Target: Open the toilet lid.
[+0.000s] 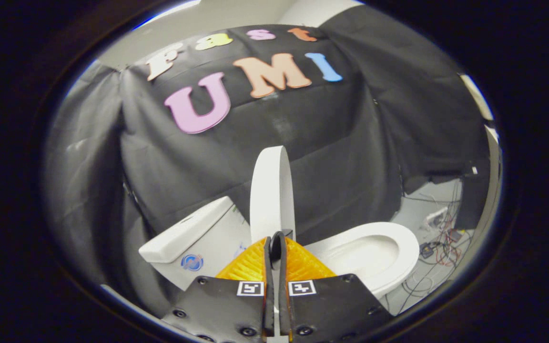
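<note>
The white toilet lid (272, 190) stands raised and nearly upright, seen edge-on, just ahead of my fingertips. Left of it is the white tank (188, 236) with its flat cover. Right of it lies the open seat ring (379, 252) over the bowl. My gripper (277, 238) is shut, its two fingers pressed together with only a thin slit between them. Their tips reach the lid's lower edge, and nothing shows between them. Whether the tips touch the lid is hidden.
Black cloth (341, 143) hangs close behind the toilet as the booth's wall. On the pale floor to the right of the bowl lie loose cables and small electronic boxes (439, 238).
</note>
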### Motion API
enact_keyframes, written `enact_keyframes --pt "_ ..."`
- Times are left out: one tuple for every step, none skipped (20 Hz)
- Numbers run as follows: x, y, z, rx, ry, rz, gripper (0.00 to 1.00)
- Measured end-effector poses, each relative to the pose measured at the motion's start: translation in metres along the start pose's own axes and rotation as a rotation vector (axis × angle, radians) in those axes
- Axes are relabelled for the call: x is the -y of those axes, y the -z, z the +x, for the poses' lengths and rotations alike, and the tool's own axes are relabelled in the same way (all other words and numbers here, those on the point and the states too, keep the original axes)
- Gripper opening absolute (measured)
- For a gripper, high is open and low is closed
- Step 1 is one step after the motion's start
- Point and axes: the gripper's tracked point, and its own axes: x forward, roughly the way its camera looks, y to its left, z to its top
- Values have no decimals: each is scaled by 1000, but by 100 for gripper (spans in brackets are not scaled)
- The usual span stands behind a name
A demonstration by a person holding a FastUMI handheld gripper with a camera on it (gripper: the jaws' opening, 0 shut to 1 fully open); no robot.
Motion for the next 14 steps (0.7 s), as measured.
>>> enact_keyframes --pt "-11 -1 1 -9 -30 -26 5" --pt "-23 3 4 -15 -57 -49 5" --pt "-31 4 7 -18 -81 -59 5" --pt "-38 5 10 -18 -98 -61 5" --pt "-43 5 13 -19 -111 -66 5" --pt "-51 8 13 -20 -126 -75 5" --pt "-59 11 14 -26 -144 -86 5" --pt "-71 17 16 -33 -164 -100 5" --pt "-79 21 18 -43 -183 -116 5" --pt "-86 24 19 -52 -201 -130 5" --pt "-91 26 20 -61 -215 -140 5" --pt "-96 29 21 -67 -227 -147 5" --pt "-100 30 22 -70 -237 -149 5" --pt "-105 32 24 -72 -248 -151 5"
